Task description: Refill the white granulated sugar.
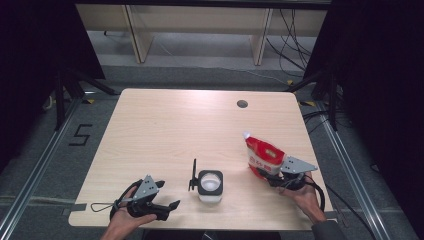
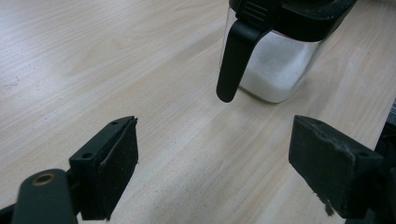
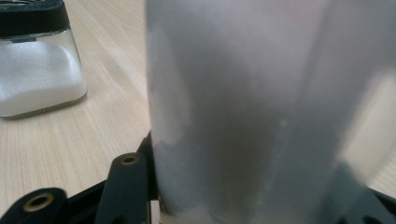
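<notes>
A red and white pouch [image 1: 263, 156] with a white spout stands tilted near the table's right edge. My right gripper [image 1: 274, 175] is shut on its lower part; in the right gripper view the blurred pouch [image 3: 261, 112] sits between the jaws, against the left finger [image 3: 128, 186]. A square glass jar [image 1: 210, 185] of white powder with a black rim stands at the front centre, its black lid flap [image 1: 193, 175] raised to the left. My left gripper [image 1: 169, 195] rests at the front left, open and holding nothing, pointing at the jar [image 2: 275, 70].
The light wooden table [image 1: 175, 125] has a round cable hole [image 1: 242, 104] at the back right. The jar [image 3: 37, 70] stands to the left of the pouch in the right gripper view. Dark floor, rails and cables surround the table.
</notes>
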`<state>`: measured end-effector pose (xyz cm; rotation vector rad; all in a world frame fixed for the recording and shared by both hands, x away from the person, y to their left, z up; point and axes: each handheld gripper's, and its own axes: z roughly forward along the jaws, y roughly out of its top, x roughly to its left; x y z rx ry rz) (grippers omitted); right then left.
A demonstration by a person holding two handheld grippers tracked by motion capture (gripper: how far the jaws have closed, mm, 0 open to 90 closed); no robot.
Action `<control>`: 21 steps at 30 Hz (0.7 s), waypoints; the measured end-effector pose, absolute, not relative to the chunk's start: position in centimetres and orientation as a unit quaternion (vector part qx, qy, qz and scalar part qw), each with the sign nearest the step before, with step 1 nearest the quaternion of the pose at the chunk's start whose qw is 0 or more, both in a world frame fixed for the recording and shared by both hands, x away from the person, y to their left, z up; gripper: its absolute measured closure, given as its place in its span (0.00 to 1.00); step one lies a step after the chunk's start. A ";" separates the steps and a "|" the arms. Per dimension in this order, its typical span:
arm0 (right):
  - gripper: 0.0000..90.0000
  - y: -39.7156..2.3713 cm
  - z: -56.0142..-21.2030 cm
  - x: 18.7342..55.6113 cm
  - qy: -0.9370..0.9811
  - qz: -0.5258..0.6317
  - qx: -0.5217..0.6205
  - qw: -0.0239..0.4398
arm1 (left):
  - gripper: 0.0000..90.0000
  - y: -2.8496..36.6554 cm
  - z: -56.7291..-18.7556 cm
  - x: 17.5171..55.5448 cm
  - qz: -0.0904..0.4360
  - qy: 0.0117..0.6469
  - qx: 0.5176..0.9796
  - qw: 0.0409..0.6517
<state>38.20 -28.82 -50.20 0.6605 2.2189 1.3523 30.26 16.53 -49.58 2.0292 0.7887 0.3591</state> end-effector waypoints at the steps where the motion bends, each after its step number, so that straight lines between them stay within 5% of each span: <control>1: 0.57 -28.9 -50.2 38.2 0.807 0.489 0.238 0.231 | 0.17 16.5 -49.6 30.2 0.145 0.319 0.821 0.451; 10: 0.40 -29.5 -49.9 38.0 0.809 0.472 0.272 0.221 | 0.17 16.6 -49.6 30.3 0.144 0.320 0.822 0.448; 21: 0.35 -30.8 -49.3 36.8 0.787 0.496 0.297 0.215 | 0.17 16.5 -49.6 30.2 0.141 0.326 0.819 0.450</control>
